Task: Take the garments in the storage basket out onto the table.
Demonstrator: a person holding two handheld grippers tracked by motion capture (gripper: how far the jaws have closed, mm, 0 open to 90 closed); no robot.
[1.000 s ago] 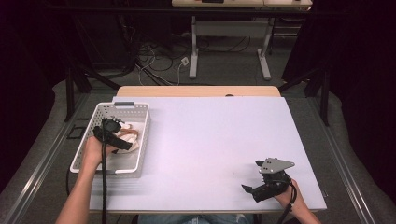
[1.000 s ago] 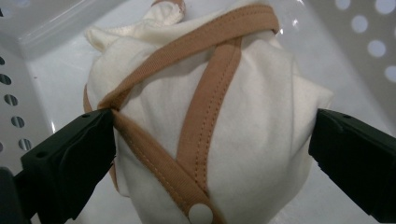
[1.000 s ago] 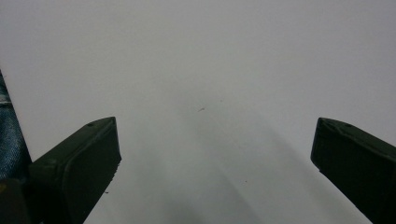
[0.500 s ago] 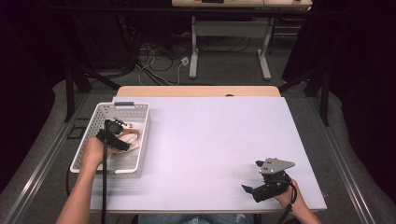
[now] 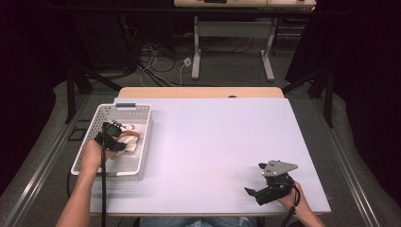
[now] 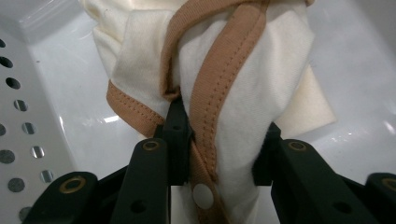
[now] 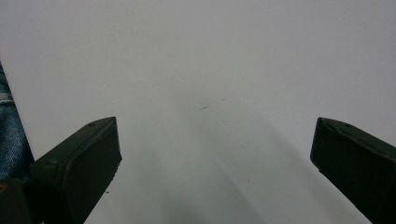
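Observation:
A cream garment (image 6: 243, 79) with tan stitched trim and a white snap lies bunched in the white perforated basket (image 5: 125, 108) at the table's left. My left gripper (image 6: 223, 135) has just been closing, and its jaws now pinch a fold of that garment (image 5: 131, 136) between them. In the high view, the left gripper (image 5: 119, 142) reaches down into the basket from the person's left hand. My right gripper (image 5: 253, 195) rests low over the white table (image 5: 213, 142) near the front right corner. Its jaws stand wide apart with nothing between them (image 7: 215, 140).
The basket wall (image 6: 28, 116) with round holes rises close on the left of the left gripper view. Beyond the table stand desk legs and cables on the floor (image 5: 189, 61). Blue denim (image 7: 11, 140) shows at the left edge of the right gripper view.
The left gripper's jaws have come together on the garment inside the basket. Both hands have stayed in place.

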